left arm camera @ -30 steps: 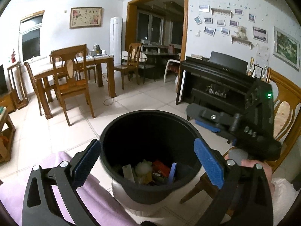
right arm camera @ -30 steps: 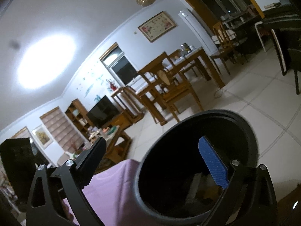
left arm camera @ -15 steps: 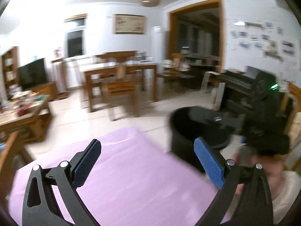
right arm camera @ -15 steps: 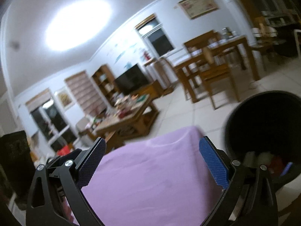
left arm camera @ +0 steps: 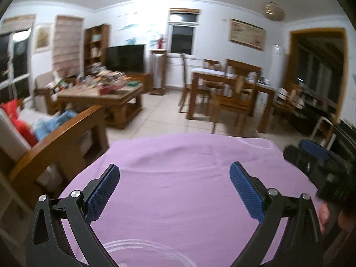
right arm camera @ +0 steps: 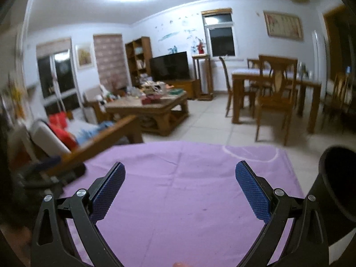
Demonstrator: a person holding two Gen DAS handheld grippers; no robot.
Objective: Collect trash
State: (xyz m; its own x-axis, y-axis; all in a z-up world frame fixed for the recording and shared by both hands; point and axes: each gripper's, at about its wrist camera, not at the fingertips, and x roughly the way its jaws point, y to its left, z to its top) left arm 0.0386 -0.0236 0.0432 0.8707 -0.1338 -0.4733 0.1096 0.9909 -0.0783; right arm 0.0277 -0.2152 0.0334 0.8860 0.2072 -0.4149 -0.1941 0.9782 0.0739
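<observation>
My left gripper (left arm camera: 174, 188) is open and empty above a purple cloth (left arm camera: 189, 166) that covers the table. My right gripper (right arm camera: 180, 185) is open and empty over the same cloth (right arm camera: 189, 178). The black trash bin (right arm camera: 336, 180) stands off the table's right edge in the right wrist view; its inside is dark. In the left wrist view the right gripper (left arm camera: 320, 162) shows at the right edge, held by a hand. I see no loose trash on the cloth.
A wooden sofa arm (left arm camera: 57, 131) stands left of the table. A cluttered coffee table (right arm camera: 151, 106), a TV (right arm camera: 170, 65) and a dining table with chairs (right arm camera: 276, 84) stand farther off across tiled floor. A clear rim (left arm camera: 142, 253) shows at the left wrist view's bottom.
Both grippers swung left, away from the bin's opening, to face the purple cloth. The bin left the left wrist view and slid to the right edge of the right wrist view.
</observation>
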